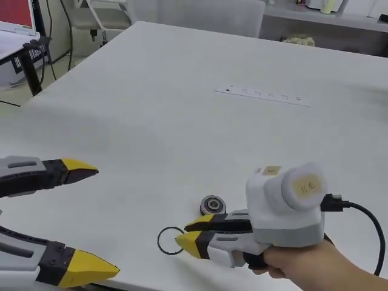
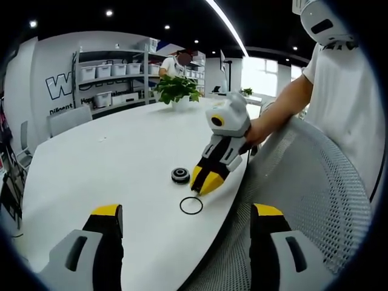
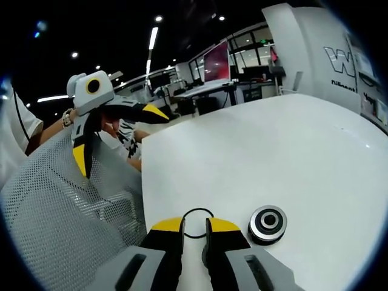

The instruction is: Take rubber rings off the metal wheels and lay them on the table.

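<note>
Two task pieces lie on the white table (image 1: pixel 182 109), low in the head view. The rubber ring (image 1: pixel 159 240) is a thin black hoop lying flat and on its own. The metal wheel (image 1: pixel 213 205) is a small silver disc with a dark band and a pale hub. It sits just above and to the right of the ring and does not touch it.

My right gripper (image 1: pixel 185 235) comes in from the lower right. Its yellow-tipped jaws are drawn nearly together with a thin gap between them, and they grip nothing. In the right gripper view the ring (image 3: pixel 197 209) lies just past the tips, centred on that gap, and the wheel (image 3: pixel 267 224) sits beside the right-hand jaw. In the left gripper view the ring (image 2: pixel 180 205) lies just below the right gripper (image 2: pixel 203 188), with the wheel (image 2: pixel 180 174) to its left.

My left gripper (image 1: pixel 108 219), at the lower left, has its jaws spread wide and is well apart from both pieces.

A white mesh chair (image 2: pixel 303 182) stands at the table edge. Shelves (image 2: pixel 109 85) and a potted plant (image 2: pixel 176 90) stand at the upper left of the left gripper view. A flat white strip (image 1: pixel 264 96) lies on the table, upper right in the head view.
</note>
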`<state>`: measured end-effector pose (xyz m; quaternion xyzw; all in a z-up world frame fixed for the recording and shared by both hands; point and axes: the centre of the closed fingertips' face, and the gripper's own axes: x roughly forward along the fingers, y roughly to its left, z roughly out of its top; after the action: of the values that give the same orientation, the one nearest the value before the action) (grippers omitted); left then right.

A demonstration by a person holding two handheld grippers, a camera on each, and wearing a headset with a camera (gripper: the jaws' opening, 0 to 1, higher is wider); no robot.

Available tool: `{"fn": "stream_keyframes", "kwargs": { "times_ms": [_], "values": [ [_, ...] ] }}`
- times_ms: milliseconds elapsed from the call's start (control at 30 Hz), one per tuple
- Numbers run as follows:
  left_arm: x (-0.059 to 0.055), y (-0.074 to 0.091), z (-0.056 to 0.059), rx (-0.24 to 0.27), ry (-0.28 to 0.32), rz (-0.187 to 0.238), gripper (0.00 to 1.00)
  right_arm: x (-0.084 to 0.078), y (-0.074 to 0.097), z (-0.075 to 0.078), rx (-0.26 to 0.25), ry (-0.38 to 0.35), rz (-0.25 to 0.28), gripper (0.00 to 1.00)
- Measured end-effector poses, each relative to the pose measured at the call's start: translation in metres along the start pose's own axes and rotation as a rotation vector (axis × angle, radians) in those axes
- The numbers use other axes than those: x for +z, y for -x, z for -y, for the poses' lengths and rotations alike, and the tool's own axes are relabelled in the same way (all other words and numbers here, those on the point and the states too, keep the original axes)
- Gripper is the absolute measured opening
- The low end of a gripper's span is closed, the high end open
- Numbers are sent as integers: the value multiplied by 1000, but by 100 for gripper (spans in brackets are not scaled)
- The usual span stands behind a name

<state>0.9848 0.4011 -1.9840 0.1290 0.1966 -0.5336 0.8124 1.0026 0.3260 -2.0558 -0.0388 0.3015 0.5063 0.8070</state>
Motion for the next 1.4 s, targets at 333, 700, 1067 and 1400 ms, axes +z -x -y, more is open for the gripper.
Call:
{"fn": "stream_keyframes", "kwargs": {
  "times_ms": [333,700,1067,1400],
  "values": [
    [0,0,1,-4,0,-3,84,22,11,4,-3,-21,77,15],
    [-1,-1,2,-9,-2,-10,84,39,26,6,-16,46,120,22],
    [-2,-2,3,-13,-5,-18,84,52,47,17,-59,92,163,22],
    [-4,-2,5,-20,-8,-26,84,49,61,29,-93,133,163,22]
  ]
}}
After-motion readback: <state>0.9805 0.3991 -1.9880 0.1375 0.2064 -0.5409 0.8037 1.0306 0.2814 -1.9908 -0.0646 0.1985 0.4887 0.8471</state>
